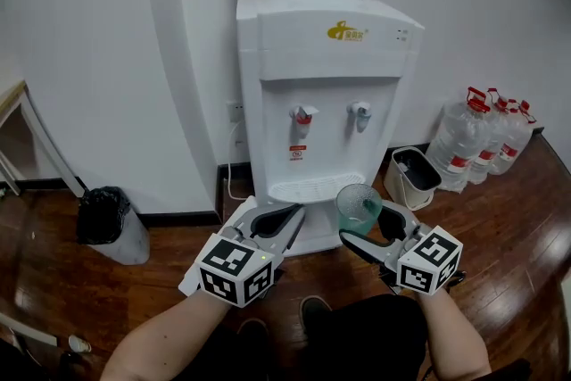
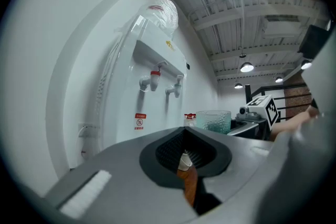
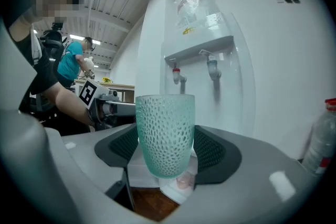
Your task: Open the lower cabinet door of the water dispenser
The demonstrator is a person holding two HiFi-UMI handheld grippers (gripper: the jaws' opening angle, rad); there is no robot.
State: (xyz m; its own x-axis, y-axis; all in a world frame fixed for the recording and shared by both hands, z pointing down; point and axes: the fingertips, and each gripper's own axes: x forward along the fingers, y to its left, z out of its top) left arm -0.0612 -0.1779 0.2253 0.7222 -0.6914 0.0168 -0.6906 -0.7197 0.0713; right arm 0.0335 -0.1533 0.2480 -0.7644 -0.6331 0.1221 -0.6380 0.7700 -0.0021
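The white water dispenser (image 1: 321,103) stands against the wall with a bagged bottle on top, a red tap and a grey tap. Its lower front is mostly hidden behind both grippers in the head view. My right gripper (image 1: 368,223) is shut on a green dimpled glass cup (image 1: 359,204), held upright in front of the drip tray (image 1: 314,189). In the right gripper view the cup (image 3: 165,134) fills the gap between the pads. My left gripper (image 1: 290,219) is beside it, level, jaws slightly apart with nothing between them (image 2: 185,157).
A black-bagged bin (image 1: 111,223) stands at the left by the wall. A white bin (image 1: 412,177) and several large water bottles (image 1: 486,134) stand at the right. A wall socket (image 1: 235,111) with a cord is left of the dispenser. The floor is dark wood.
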